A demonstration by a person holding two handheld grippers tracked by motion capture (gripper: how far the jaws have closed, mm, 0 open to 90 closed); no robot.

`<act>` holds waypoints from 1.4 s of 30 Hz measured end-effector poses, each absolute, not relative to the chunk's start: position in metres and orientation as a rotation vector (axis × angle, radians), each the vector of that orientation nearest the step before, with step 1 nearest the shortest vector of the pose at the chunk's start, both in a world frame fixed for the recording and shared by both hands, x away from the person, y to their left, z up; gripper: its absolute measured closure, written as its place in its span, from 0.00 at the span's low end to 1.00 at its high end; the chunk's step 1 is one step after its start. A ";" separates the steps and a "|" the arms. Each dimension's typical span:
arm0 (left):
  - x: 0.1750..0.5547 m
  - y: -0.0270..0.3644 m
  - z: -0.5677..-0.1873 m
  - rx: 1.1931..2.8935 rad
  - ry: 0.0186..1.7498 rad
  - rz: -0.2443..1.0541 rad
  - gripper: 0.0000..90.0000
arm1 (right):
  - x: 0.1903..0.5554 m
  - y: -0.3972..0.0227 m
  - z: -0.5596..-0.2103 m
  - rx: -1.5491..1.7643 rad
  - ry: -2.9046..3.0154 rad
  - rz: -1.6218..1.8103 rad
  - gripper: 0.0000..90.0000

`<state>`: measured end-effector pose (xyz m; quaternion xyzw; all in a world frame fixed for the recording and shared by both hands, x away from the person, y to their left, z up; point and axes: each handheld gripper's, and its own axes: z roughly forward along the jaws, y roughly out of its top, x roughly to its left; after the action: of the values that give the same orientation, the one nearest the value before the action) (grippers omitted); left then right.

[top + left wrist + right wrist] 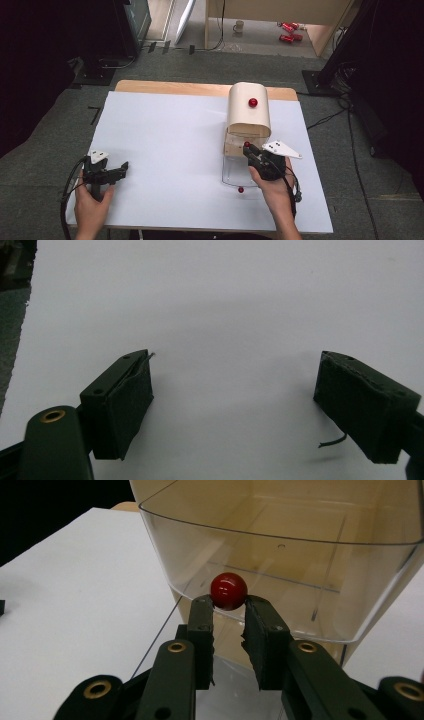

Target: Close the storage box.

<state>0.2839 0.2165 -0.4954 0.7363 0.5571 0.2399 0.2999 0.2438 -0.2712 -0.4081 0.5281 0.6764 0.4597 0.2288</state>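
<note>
A white sheet [175, 150] covers the wooden table [150, 86]. Toward its right side stands a cream bread box with a rounded lid [248, 110] and a red knob [253, 102] on top. In front of it, a clear plastic drawer [280, 565] sticks out from the base. The right gripper [229, 605] sits at the drawer's front wall, its jaws clamped on a small glossy red ball knob [228, 590]. Another small red knob [241, 190] lies nearer the person. The left gripper [107, 172] rests well apart at the sheet's left, jaws spread wide over bare white surface.
</note>
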 end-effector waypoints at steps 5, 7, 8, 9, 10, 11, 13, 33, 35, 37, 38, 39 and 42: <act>0.284 0.217 -0.495 1.955 1.479 0.636 0.17 | 0.239 -0.271 -0.409 1.458 1.873 1.277 0.66; 0.284 0.217 -0.495 1.955 1.479 0.637 0.17 | 0.238 -0.272 -0.410 1.459 1.881 1.277 0.63; 0.284 0.217 -0.495 1.955 1.479 0.637 0.17 | 0.236 -0.273 -0.410 1.456 1.891 1.272 0.60; 0.284 0.216 -0.495 1.955 1.479 0.637 0.17 | 0.233 -0.273 -0.411 1.455 1.902 1.269 0.57; 0.284 0.216 -0.495 1.955 1.479 0.637 0.17 | 0.231 -0.274 -0.412 1.455 1.911 1.272 0.55; 0.284 0.216 -0.495 1.955 1.479 0.637 0.17 | 0.228 -0.275 -0.412 1.456 1.920 1.276 0.53; 0.284 0.216 -0.495 1.955 1.479 0.637 0.17 | 0.221 -0.276 -0.415 1.454 1.940 1.273 0.49; 0.284 0.216 -0.495 1.954 1.479 0.638 0.17 | 0.169 -0.277 -0.445 1.471 1.970 1.258 0.45; 0.284 0.216 -0.495 1.955 1.479 0.637 0.17 | 0.164 -0.278 -0.448 1.476 1.965 1.265 0.46; 0.284 0.216 -0.495 1.955 1.479 0.637 0.17 | 0.161 -0.278 -0.451 1.479 1.966 1.263 0.47; 0.284 0.216 -0.495 1.955 1.479 0.637 0.17 | 0.160 -0.278 -0.452 1.478 1.969 1.264 0.47; 0.284 0.216 -0.495 1.955 1.479 0.637 0.17 | 0.158 -0.278 -0.454 1.477 1.974 1.263 0.48; 0.284 0.216 -0.495 1.955 1.479 0.637 0.17 | 0.154 -0.278 -0.455 1.475 1.970 1.269 0.50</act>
<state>0.2838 0.2164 -0.4954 0.7364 0.5570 0.2400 0.2997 0.1537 -0.2779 -0.4551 0.5236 0.6991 0.4504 0.1852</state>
